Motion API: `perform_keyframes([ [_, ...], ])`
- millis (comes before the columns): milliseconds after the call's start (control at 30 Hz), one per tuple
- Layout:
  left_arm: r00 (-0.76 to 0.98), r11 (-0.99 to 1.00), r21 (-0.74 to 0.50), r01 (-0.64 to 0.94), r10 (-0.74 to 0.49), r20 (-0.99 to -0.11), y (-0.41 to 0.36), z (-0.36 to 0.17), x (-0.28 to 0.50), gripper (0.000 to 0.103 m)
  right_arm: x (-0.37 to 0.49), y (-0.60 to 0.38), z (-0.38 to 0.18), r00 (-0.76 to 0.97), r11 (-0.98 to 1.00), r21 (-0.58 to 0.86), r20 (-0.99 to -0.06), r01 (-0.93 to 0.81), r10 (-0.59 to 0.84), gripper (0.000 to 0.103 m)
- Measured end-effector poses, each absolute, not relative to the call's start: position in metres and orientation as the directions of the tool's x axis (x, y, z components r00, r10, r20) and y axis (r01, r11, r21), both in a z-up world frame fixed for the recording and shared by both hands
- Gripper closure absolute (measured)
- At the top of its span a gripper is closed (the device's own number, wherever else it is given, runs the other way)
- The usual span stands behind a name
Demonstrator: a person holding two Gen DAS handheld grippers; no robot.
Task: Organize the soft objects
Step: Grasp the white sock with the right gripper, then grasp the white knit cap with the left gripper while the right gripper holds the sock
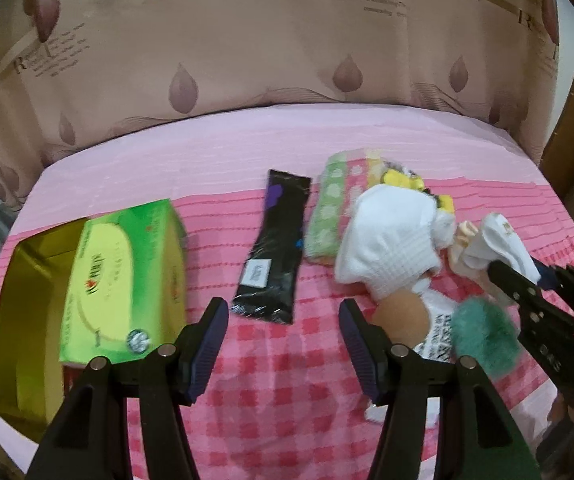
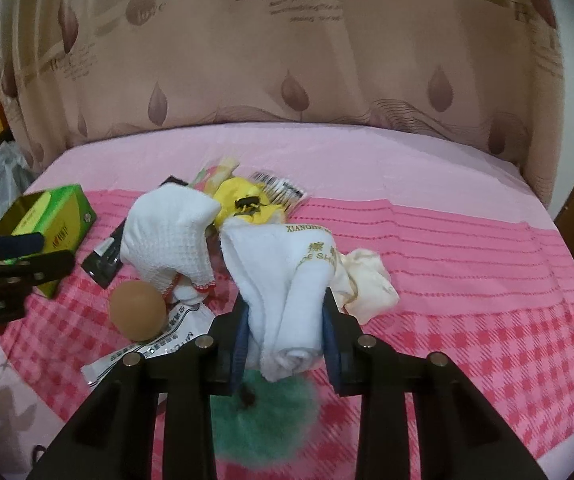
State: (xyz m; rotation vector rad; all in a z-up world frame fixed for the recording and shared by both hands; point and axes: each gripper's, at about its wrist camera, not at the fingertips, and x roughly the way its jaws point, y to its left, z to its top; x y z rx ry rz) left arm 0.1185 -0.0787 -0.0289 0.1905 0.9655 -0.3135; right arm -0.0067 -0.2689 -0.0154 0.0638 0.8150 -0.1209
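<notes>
1. The rolled white towel is clamped between the jaws of the right gripper, lifted above the green fluffy item.
2. Its long axis runs away from the gripper, toward the far side.
3. The green box lies well to the left, nearer the left gripper, which is spread and empty.
</notes>
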Motion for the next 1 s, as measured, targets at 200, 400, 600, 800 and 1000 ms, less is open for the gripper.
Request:
perform_keyframes([
  [200, 0.494, 0.913, -0.034, 0.408, -0.252, -0.832, -0.099, -0.026, 0.125, 0.044, -0.037, -0.286, -0.006, 0.681, 0.979, 0.069, -0.727, 0.192, -0.082, 0.074],
  [400, 0.448, 0.883, -0.075, 0.463, -0.306, -0.840, -0.127, -0.025, 0.140, 0.044, -0.047, -0.290, -0.004, 0.694, 0.973, 0.099, -0.716, 0.207, -0.075, 0.074],
  [600, 0.402, 0.868, -0.112, 0.483, -0.334, -0.853, -0.151, -0.030, 0.158, 0.044, -0.048, -0.296, -0.003, 0.704, 0.970, 0.124, -0.707, 0.208, -0.060, 0.074],
  [800, 0.394, 0.871, -0.093, 0.483, -0.311, -0.865, -0.170, -0.043, 0.173, 0.044, -0.049, -0.298, -0.005, 0.703, 0.970, 0.137, -0.710, 0.203, -0.047, 0.074],
  [1000, 0.377, 0.875, -0.097, 0.474, -0.302, -0.876, -0.173, -0.058, 0.181, 0.044, -0.047, -0.296, -0.006, 0.699, 0.970, 0.142, -0.714, 0.199, -0.039, 0.074],
])
